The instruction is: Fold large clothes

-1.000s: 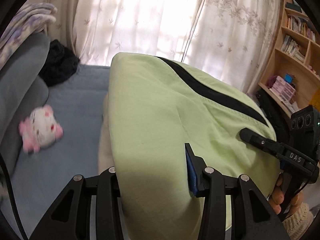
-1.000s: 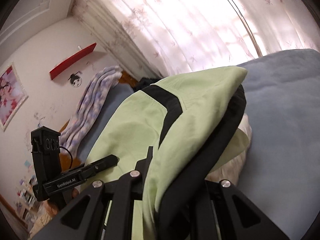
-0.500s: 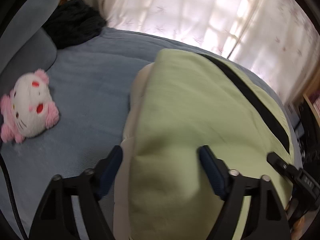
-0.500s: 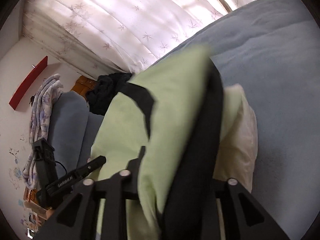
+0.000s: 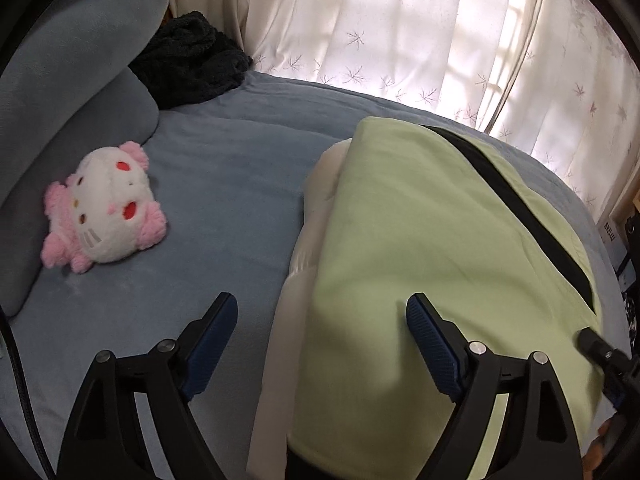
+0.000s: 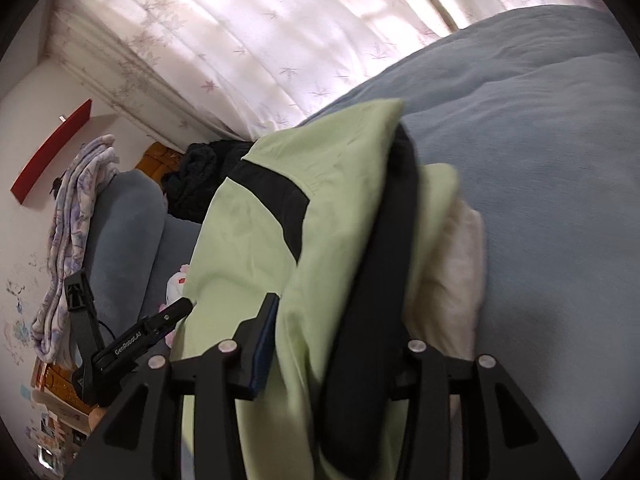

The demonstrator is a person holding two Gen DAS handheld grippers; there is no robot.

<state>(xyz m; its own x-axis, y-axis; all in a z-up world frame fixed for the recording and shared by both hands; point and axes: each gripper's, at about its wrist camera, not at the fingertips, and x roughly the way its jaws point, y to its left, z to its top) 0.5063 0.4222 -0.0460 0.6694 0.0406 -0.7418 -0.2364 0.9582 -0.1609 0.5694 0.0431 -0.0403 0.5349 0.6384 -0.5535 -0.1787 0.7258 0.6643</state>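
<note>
A light green garment [image 5: 432, 240] with a black stripe lies folded on the blue bed cover [image 5: 240, 168], over a cream layer [image 5: 312, 216]. My left gripper [image 5: 324, 316] stands wide, its jaws still opening. The garment's near left edge lies between them. The left pad is clear of the cloth and the right fingertip [image 5: 424, 320] rests on top of it. In the right wrist view my right gripper [image 6: 340, 332] is opening around the green and black bundle [image 6: 320, 208]. Its blue left pad [image 6: 266, 344] shows beside the cloth, while black fabric hides the right one.
A pink and white plush toy [image 5: 104, 216] lies left of the garment, near grey-blue pillows [image 5: 80, 92]. A dark garment [image 5: 188, 60] is heaped at the bed's far corner under white curtains [image 5: 380, 32]. A patterned blanket [image 6: 76, 216] hangs over the headboard.
Both grippers came down with the garment, which now rests on the bed. The left jaws went from shut on the cloth to wide apart. The right jaws have spread too.
</note>
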